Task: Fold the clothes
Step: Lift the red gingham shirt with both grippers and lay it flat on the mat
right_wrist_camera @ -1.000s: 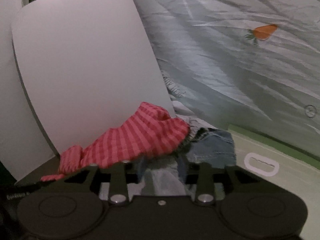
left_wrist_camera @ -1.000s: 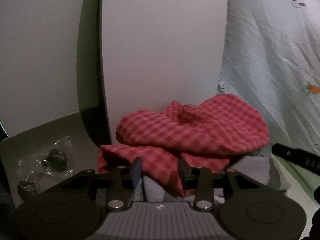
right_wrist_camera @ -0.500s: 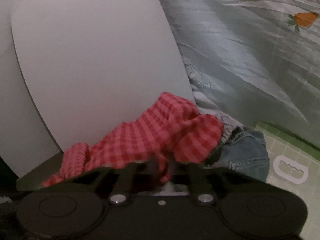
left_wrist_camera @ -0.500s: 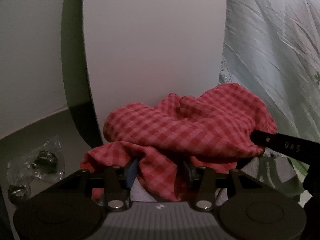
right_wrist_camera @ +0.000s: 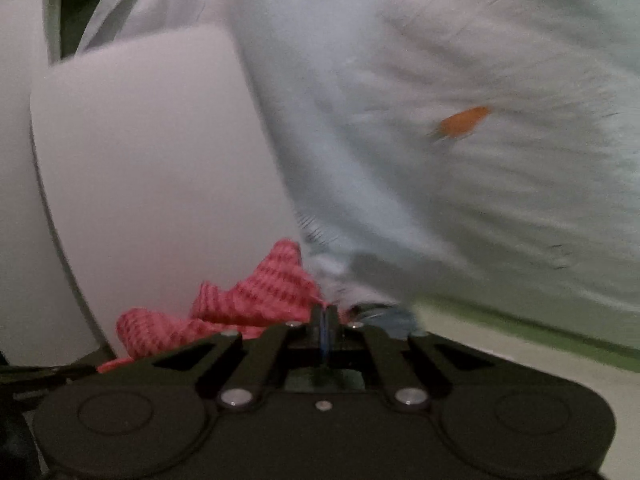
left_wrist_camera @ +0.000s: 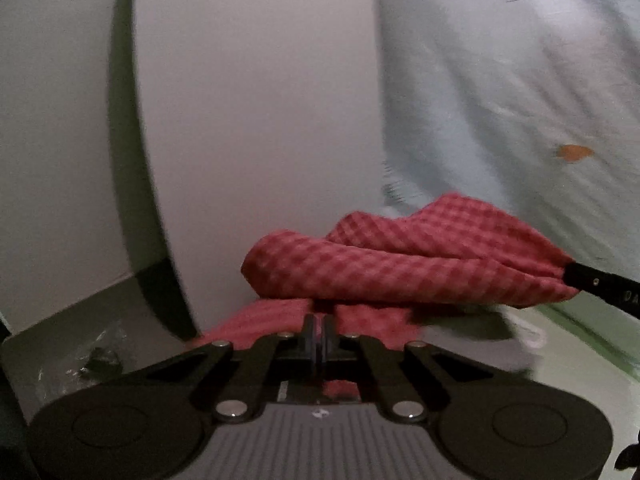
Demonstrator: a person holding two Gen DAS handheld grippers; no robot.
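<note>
A red checked cloth (left_wrist_camera: 404, 264) lies bunched against a white board, lifted off the pile. My left gripper (left_wrist_camera: 319, 330) is shut on its near edge. My right gripper (right_wrist_camera: 325, 320) is shut on the cloth's other end (right_wrist_camera: 256, 300); its black finger also shows at the right of the left wrist view (left_wrist_camera: 600, 282), pinching the cloth. A grey garment (left_wrist_camera: 472, 344) and blue jeans (right_wrist_camera: 392, 316) lie under the cloth, mostly hidden. Both views are blurred.
A white rounded board (left_wrist_camera: 256, 128) stands just behind the cloth. A pale sheet with an orange carrot print (right_wrist_camera: 464, 118) hangs on the right. A crumpled plastic bag (left_wrist_camera: 96, 360) lies at the left. The light green surface (right_wrist_camera: 540, 364) extends to the right.
Both grippers have closed on the red checked cloth and lifted it; the cloth is now stretched between them and the cameras have risen and swung.
</note>
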